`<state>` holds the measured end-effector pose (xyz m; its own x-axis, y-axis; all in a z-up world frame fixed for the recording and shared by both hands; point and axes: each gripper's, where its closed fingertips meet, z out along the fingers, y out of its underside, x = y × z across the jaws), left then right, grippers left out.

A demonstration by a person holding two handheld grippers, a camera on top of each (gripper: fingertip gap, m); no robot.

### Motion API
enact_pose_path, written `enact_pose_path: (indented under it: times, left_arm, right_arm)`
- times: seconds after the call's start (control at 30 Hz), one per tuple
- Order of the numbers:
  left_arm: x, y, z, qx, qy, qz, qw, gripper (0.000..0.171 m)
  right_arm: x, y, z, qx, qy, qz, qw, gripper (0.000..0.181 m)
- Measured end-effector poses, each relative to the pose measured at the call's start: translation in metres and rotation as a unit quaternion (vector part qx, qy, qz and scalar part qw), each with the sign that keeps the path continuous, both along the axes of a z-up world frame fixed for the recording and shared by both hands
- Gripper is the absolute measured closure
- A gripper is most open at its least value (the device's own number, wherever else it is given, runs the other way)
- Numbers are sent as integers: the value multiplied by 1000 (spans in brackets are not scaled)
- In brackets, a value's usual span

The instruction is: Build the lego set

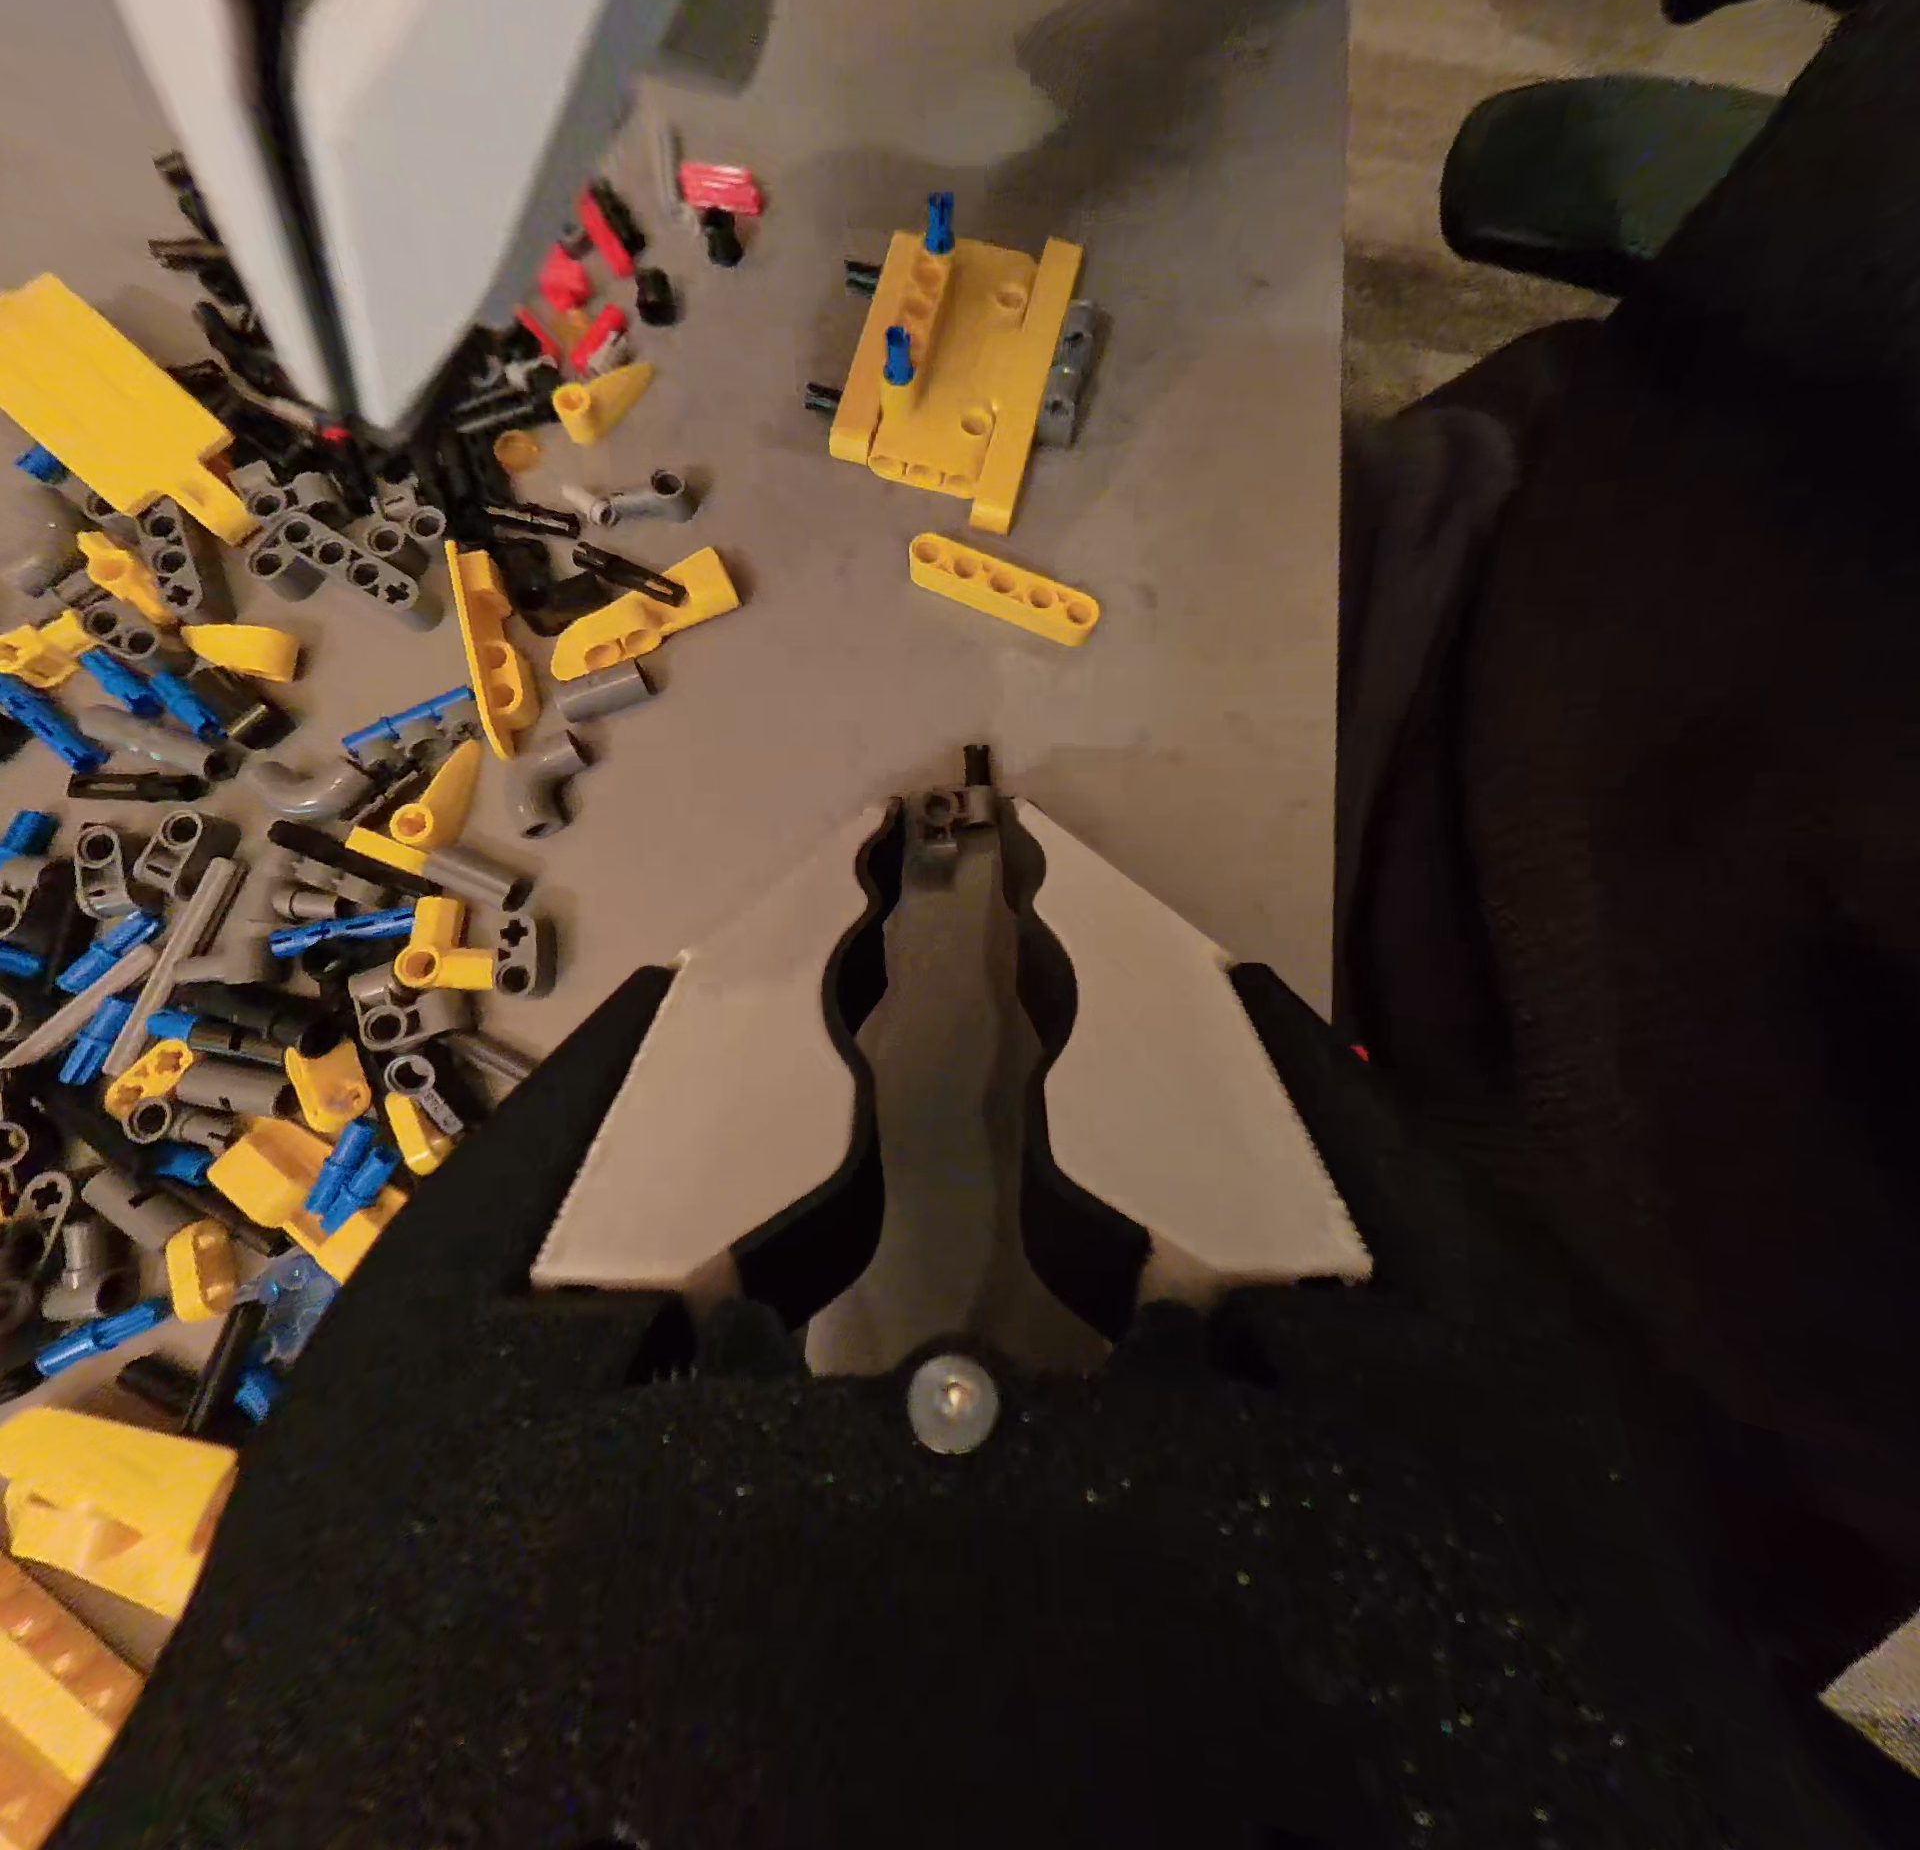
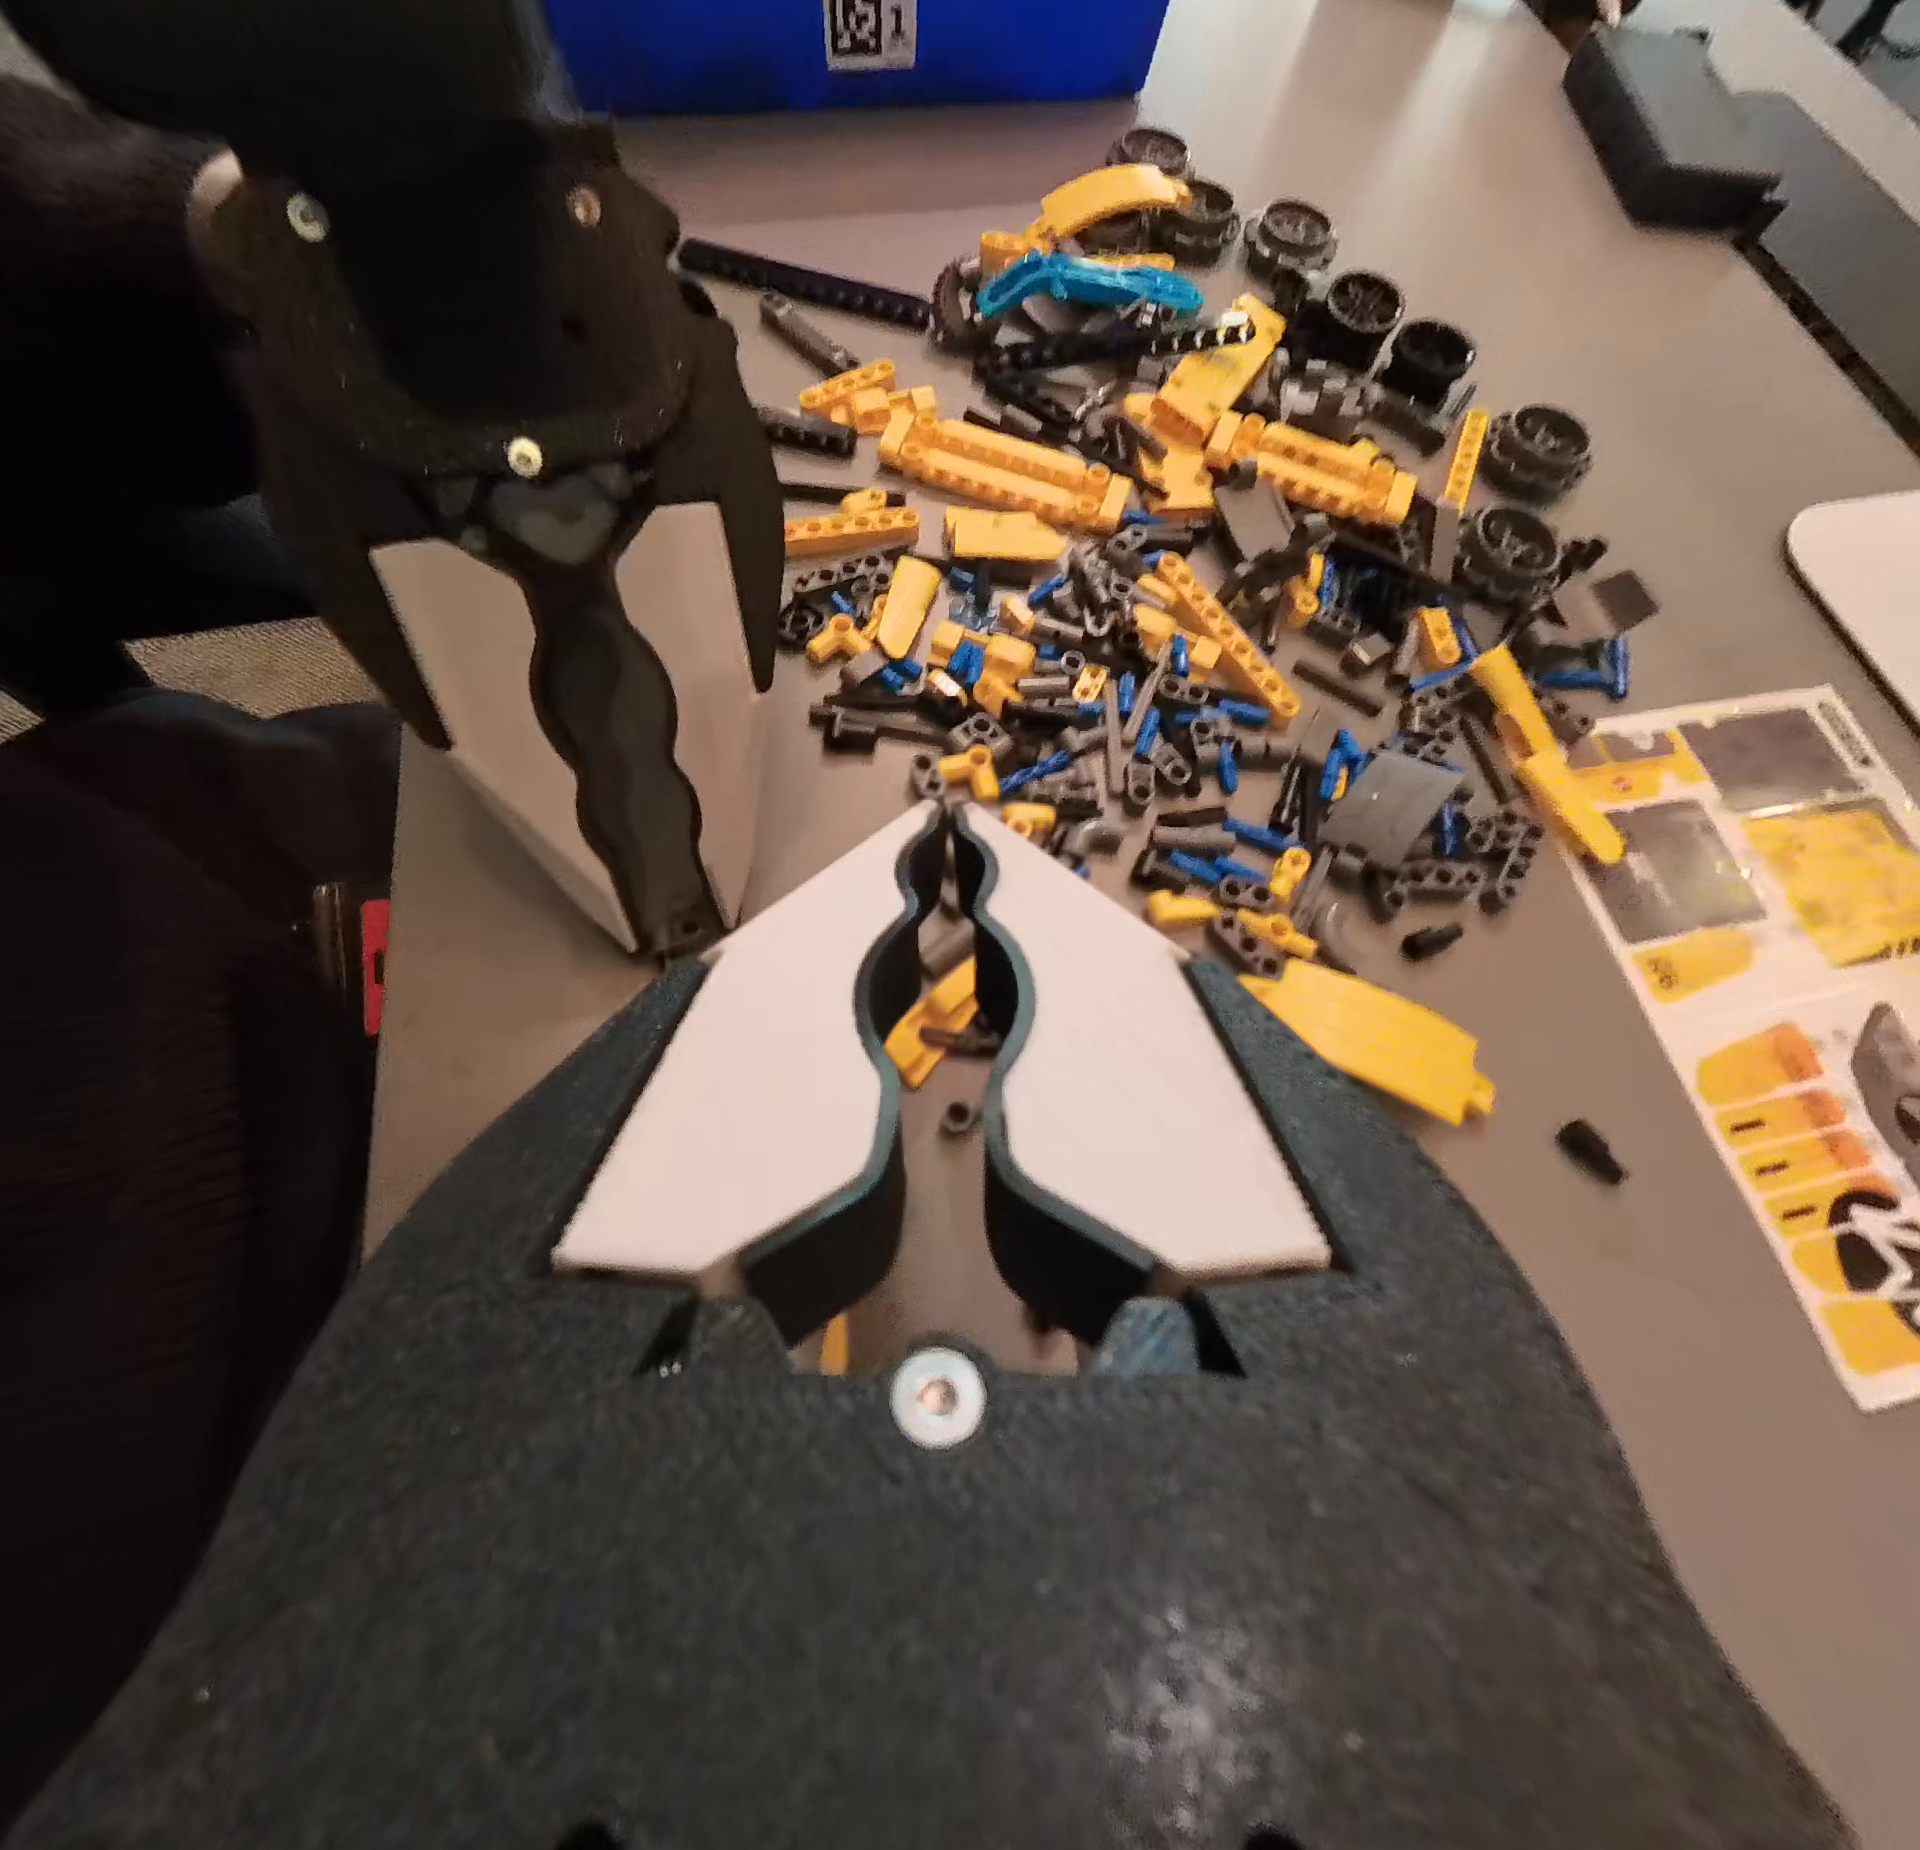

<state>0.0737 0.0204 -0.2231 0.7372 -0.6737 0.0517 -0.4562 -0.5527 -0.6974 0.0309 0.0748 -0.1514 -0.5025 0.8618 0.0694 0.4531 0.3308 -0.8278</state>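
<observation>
We saw the left gripper [image 1: 948,813] with its jaws drawn narrow around a small grey plastic connector piece with a black pin [image 1: 948,826], gripped at the very tips above the grey surface [image 1: 1174,740]. We take that connector as our landmark. Just beyond it lay a yellow plastic beam with five holes [image 1: 1004,589], loose and flat on the surface, and farther beyond stood a flat yellow plastic assembly with two upright blue pins [image 1: 961,366], well apart from the connector. To the left of the connector spread a heap of loose yellow, grey, blue and black plastic building pieces [image 1: 239,865], with a few small red pieces [image 1: 597,262] at its far end. To the right of the connector the surface ended at its edge, where dark clothing showed.

In the right wrist view, the right gripper [image 2: 948,813] had its jaws closed together at the tips, and we could not tell whether anything sat between them; through the gap lower down we glimpsed a yellow piece lying beneath. The left gripper appeared there to the left, tips pointing down at the surface. The heap lay beyond the right gripper, with black rubber wheels [image 2: 1429,351] at its far side, a printed sticker sheet [image 2: 1766,969] to its right, and a blue bin [image 2: 852,13] behind.
</observation>
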Motion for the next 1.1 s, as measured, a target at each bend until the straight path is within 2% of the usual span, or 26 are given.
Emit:
enact_pose_path:
  times: [0.03, 0.1, 0.13, 0.23, 0.3, 0.4, 0.5, 0.6, 0.8, 1.1]
  left_arm:
    - [-1, -1, 0, -4, -2, 1, 1000, 149]
    - [-4, -3, 5, -7, -11, 3, 1000, 123]
    - [-10, 0, 12, 6, -14, 16, 1000, 120]
    - [-28, 10, 44, 57, -59, 51, 995, 120]
    - [-48, 28, 61, 92, -98, 101, 986, 120]
    - [-68, 54, 70, 119, -155, 158, 968, 120]
    - [-77, 68, 68, 142, -153, 182, 961, 120]
    - [-79, 65, 66, 160, -140, 183, 960, 120]
    - [-81, 60, 74, 172, -180, 185, 951, 121]
    - [-84, 57, 82, 190, -196, 182, 944, 121]
  right_arm:
    - [-5, 2, 3, -5, 5, 4, 1000, 181]
    - [-15, 10, 10, -10, 17, 3, 1000, 181]
    - [-20, 15, 14, -10, 26, 0, 1000, 181]
    - [-28, 30, 21, -22, 59, -10, 998, 181]
    - [-30, 33, 21, -50, 82, -4, 995, 181]
    - [-23, 25, 14, -106, 83, 33, 990, 181]
    - [-23, 26, 9, -112, 89, 37, 989, 181]
    - [-24, 25, 12, -120, 96, 32, 988, 181]
    - [-23, 22, 21, -125, 121, 36, 984, 181]
    - [-25, 26, 18, -142, 119, 27, 982, 181]
